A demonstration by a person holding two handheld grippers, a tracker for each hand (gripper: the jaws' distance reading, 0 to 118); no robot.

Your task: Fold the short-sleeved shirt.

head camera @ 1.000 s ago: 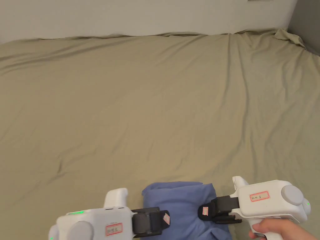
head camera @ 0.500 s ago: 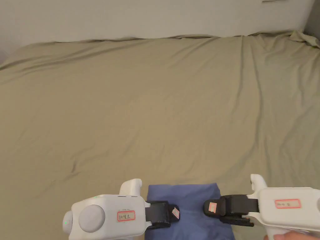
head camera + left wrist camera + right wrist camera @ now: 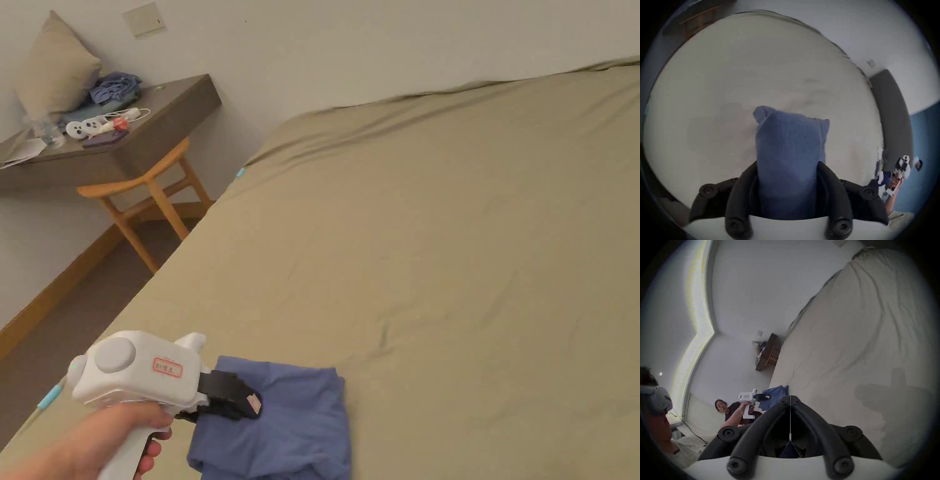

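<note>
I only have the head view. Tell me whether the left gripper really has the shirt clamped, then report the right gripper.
Observer: In the left gripper view, the folded shirt sits between the jaws of the left gripper, and both jaws press its sides.
Operator: Now the right gripper.
Observer: In the right gripper view, the right gripper is shut. Its jaw tips meet with no cloth between them.
Operator: Say where it is.
Observer: It is apart from the shirt, over the bed sheet, where a gripper-shaped shadow falls.
</note>
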